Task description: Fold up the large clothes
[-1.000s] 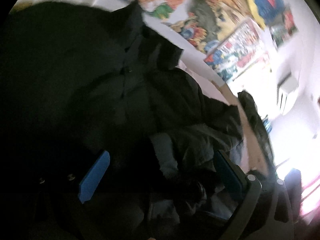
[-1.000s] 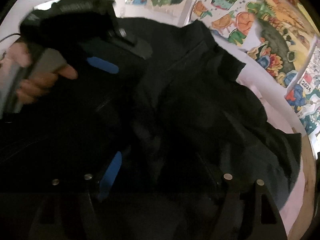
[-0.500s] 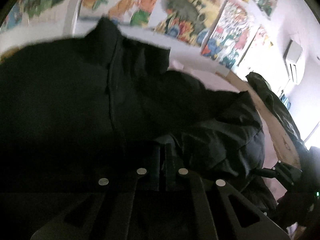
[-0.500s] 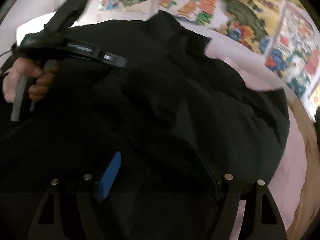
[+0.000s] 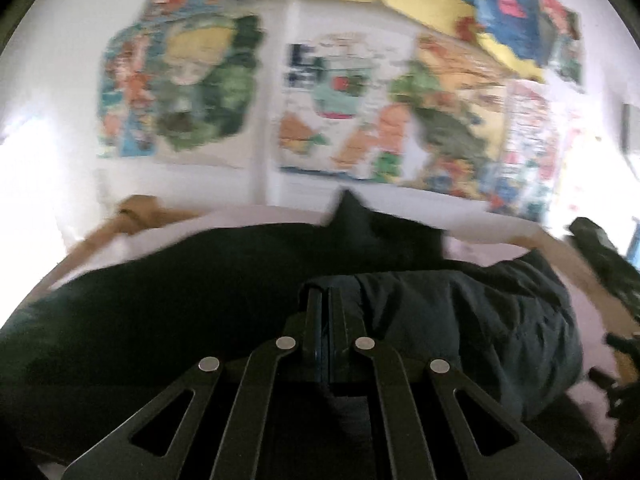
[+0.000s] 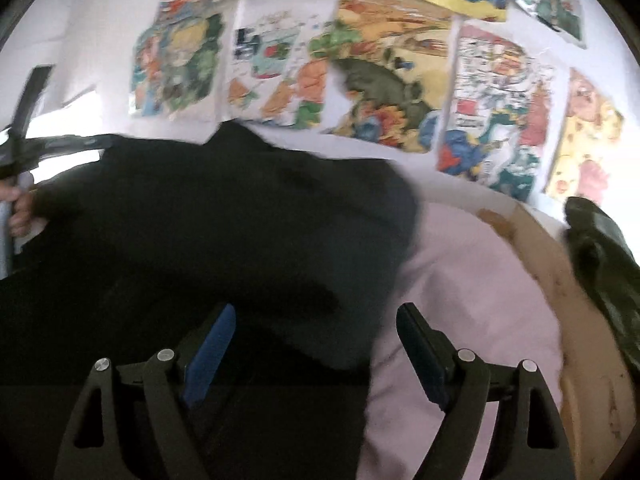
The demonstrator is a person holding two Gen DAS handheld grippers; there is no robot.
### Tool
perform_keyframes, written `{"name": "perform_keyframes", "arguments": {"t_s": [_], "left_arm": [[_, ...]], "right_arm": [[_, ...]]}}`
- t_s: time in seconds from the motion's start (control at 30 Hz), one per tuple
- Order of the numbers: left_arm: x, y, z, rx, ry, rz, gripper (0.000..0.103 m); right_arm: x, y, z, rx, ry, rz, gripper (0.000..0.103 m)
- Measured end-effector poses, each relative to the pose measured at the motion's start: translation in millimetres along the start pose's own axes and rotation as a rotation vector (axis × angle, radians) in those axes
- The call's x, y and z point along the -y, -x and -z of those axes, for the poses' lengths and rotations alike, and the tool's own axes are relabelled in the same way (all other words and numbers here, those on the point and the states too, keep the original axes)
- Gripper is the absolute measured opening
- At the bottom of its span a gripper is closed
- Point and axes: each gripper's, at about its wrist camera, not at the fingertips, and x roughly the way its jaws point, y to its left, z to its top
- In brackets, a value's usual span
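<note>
A large black garment (image 5: 200,300) lies spread over a bed with a pink sheet (image 6: 460,280). My left gripper (image 5: 326,296) is shut, and a fold of the garment bunches at its tips and drapes off to the right. In the right wrist view that gripper (image 6: 16,152) shows at the far left, held by a hand (image 6: 20,208). My right gripper (image 6: 316,312) hovers over the garment's right edge (image 6: 380,280). Its jaws are opening, and its blue pads (image 6: 210,356) stand apart from the cloth between them.
Colourful posters (image 6: 360,72) cover the white wall behind the bed. A wooden bed frame (image 6: 580,320) curves along the right side, with another dark garment (image 6: 600,248) over it. Bare pink sheet lies right of the black garment.
My left gripper went from wide open to shut on a fold of the garment, then rose and tipped up toward the wall. My right gripper slid right to the garment's edge.
</note>
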Motion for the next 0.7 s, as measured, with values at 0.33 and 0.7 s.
{"name": "perform_keyframes", "arguments": {"t_s": [0.33,0.7], "left_arm": [[-48.4,-46.5,31.0,-0.107,-0.044,-0.234,0.001],[-55.2,-84.3,62.7,-0.219,-0.131,-0.323,0.002]], "right_arm": [[5.2,-95.6,-7.9,-0.204,-0.092,-0.041,0.067],[-36.9,-162.6,26.0,-0.355,0.085,0.005,0.044]]}}
